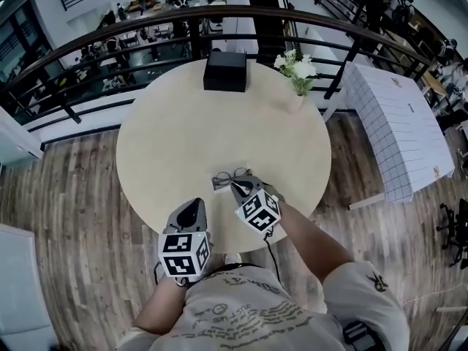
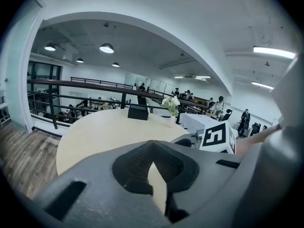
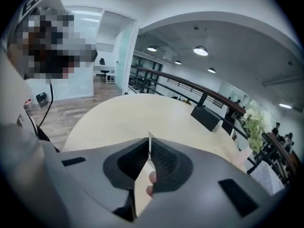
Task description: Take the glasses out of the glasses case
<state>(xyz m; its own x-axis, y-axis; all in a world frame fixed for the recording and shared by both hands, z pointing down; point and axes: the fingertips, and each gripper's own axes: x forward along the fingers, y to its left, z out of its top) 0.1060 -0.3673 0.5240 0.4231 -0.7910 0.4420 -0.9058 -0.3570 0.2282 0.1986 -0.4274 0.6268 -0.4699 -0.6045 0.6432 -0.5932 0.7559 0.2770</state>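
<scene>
A pair of thin dark-rimmed glasses (image 1: 231, 175) lies on the round beige table (image 1: 183, 130), near its front edge, unfolded lenses showing. My right gripper (image 1: 236, 188) is shut, its tips just behind the glasses; the right gripper view (image 3: 149, 139) shows no glasses between the jaws. Left of it, my left gripper (image 1: 195, 203) hovers over the table's front edge, also shut and holding nothing (image 2: 152, 147). A black box (image 1: 224, 72) stands at the table's far edge, closed as far as I can tell.
A small vase of white flowers (image 1: 296, 69) stands at the far right of the table. A dark railing (image 1: 88, 50) curves behind the table. A white gridded surface (image 1: 398, 130) lies to the right. Wooden floor (image 1: 66, 196) surrounds the table.
</scene>
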